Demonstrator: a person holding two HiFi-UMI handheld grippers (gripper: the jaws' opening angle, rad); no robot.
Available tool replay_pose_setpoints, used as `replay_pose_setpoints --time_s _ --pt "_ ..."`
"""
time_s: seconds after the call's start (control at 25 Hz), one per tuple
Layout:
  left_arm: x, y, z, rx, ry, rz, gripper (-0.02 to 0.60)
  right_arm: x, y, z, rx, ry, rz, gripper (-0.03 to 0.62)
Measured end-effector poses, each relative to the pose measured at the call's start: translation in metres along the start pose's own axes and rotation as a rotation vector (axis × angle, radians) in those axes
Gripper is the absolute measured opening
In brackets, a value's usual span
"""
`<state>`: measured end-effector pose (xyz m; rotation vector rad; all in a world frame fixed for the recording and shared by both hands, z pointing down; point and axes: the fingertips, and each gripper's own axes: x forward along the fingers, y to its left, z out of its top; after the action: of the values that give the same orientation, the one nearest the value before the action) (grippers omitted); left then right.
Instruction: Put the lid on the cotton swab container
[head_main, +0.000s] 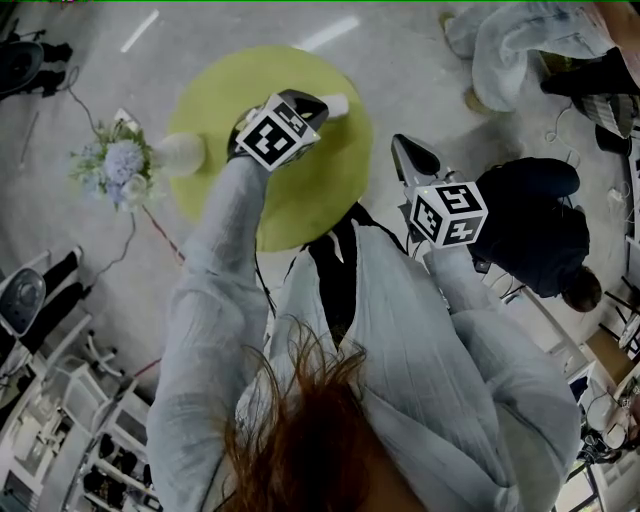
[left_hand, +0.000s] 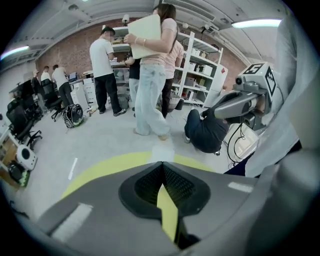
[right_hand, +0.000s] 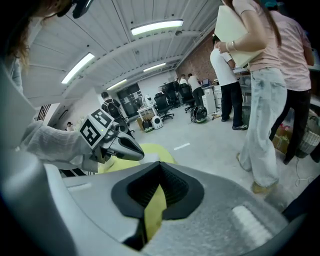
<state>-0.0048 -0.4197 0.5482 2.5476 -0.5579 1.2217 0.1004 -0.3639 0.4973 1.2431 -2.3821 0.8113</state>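
A round yellow-green table (head_main: 300, 200) stands below me. A small white object (head_main: 335, 103) lies at its far edge; whether it is the cotton swab container or its lid cannot be told. My left gripper (head_main: 320, 106) hovers over the table with its tips right beside that white object (left_hand: 162, 150), jaws shut and empty. My right gripper (head_main: 399, 142) is held off the table's right side, over the floor, also shut on nothing. In the right gripper view the left gripper (right_hand: 141, 155) points down at the white object (right_hand: 146, 159).
A white vase (head_main: 181, 152) with pale blue flowers (head_main: 120, 165) stands at the table's left edge. A person in dark clothes (head_main: 535, 225) crouches on the floor to the right. Several people (left_hand: 150, 75) stand beyond the table, near shelves (left_hand: 200, 75) and office chairs (left_hand: 20, 117).
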Motion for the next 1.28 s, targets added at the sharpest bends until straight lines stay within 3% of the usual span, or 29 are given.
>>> replay_pose_setpoints --time_s 0.32,0.72,1.28 --pt "-0.004 -0.001 -0.002 -0.013 -0.023 0.041 0.018 -0.005 0.009 0.002 -0.005 -0.018 0.003 0.002" --pt "-0.075 -0.003 0.014 -0.215 -0.287 0.170 0.020 -0.020 0.022 0.015 -0.055 -0.071 -0.005 0.002" --pt "-0.180 -0.041 -0.014 -0.376 -0.521 0.425 0.019 -0.040 0.077 0.032 -0.148 -0.148 0.057 0.002"
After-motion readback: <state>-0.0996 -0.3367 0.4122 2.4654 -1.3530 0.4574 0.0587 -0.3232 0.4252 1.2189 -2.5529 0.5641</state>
